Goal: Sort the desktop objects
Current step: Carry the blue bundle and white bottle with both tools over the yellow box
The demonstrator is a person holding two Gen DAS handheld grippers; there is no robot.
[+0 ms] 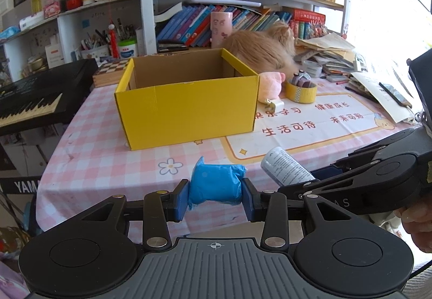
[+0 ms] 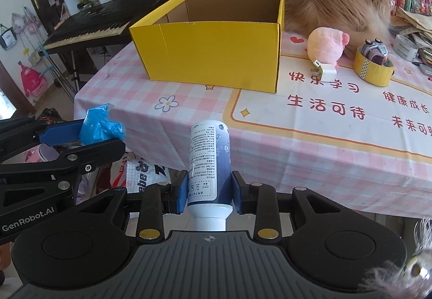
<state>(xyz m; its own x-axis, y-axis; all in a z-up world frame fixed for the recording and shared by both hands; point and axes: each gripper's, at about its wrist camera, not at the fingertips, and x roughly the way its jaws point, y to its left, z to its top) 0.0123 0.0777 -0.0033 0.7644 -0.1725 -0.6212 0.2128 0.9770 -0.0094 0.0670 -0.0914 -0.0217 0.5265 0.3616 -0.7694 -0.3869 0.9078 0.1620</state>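
My left gripper point(image 1: 215, 197) is pinching a blue packet point(image 1: 216, 185) between its blue pads, squeezing it from both sides. My right gripper point(image 2: 208, 195) is clamped on a white and blue bottle point(image 2: 209, 164), held near its capped end, with the cap toward the camera and the other end pointing at the table point(image 2: 310, 153). Both hang just off the near edge of the pink checked tablecloth, side by side. Ahead on the table stands an open yellow box point(image 2: 216, 56); I see nothing inside, though its floor is mostly hidden. Right of the box lie a white charger plug point(image 2: 325, 72), a pink plush toy point(image 2: 325, 46), and a roll of yellow tape point(image 2: 374, 69) with a small grey toy point(image 2: 374, 51) sitting in it. A ginger cat point(image 2: 337, 4) lies behind them.
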